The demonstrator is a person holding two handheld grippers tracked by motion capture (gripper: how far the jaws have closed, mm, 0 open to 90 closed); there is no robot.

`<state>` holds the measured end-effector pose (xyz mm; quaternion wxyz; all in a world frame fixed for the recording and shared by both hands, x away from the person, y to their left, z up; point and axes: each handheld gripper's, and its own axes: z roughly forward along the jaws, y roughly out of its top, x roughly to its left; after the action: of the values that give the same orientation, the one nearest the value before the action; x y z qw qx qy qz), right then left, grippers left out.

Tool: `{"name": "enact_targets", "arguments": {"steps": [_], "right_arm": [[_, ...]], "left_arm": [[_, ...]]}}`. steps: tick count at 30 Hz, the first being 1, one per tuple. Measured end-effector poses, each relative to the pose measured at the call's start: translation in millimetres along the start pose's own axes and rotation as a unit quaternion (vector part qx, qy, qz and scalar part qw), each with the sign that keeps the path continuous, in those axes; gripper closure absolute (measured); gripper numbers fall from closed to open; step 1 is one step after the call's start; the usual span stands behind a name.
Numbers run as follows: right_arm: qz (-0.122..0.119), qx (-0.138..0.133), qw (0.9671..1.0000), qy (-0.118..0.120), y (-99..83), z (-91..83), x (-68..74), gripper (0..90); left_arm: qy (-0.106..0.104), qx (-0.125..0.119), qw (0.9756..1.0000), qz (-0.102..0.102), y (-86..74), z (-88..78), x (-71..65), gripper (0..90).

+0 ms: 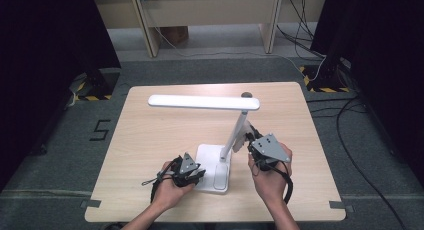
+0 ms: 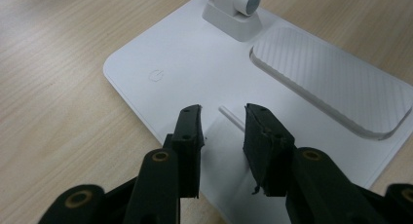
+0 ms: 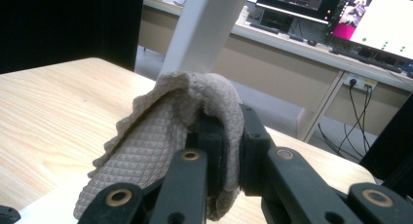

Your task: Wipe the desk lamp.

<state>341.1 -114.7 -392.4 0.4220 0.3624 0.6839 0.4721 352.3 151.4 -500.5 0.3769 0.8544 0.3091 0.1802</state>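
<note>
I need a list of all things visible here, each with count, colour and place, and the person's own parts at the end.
lamp: one, white, base on the table's near middle, head over the centre
cloth: one, beige, pinched in the right tongs beside the lamp stem
table: one, light wood, centre
monitors: two, lit, on a far desk
left tongs: black, open over the lamp base's edge
right tongs: black, shut on the cloth
hands: two, at the table's near edge
</note>
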Motion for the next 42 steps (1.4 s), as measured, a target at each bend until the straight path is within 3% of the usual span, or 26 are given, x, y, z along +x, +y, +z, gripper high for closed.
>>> {"name": "enact_targets", "arguments": {"steps": [32, 42], "right_arm": [[0.003, 0.044, 0.999, 0.01, -29.3, 12.0, 18.0, 83.4], [0.002, 0.039, 0.9992, 0.011, -31.8, 12.6, 18.0, 83.5]], "left_arm": [[0.0, -0.006, 1.0, -0.001, -0.3, 1.0, -0.6, 66.6], [0.0, -0.006, 1.0, -0.001, -0.2, 1.2, -0.7, 66.6]]}}
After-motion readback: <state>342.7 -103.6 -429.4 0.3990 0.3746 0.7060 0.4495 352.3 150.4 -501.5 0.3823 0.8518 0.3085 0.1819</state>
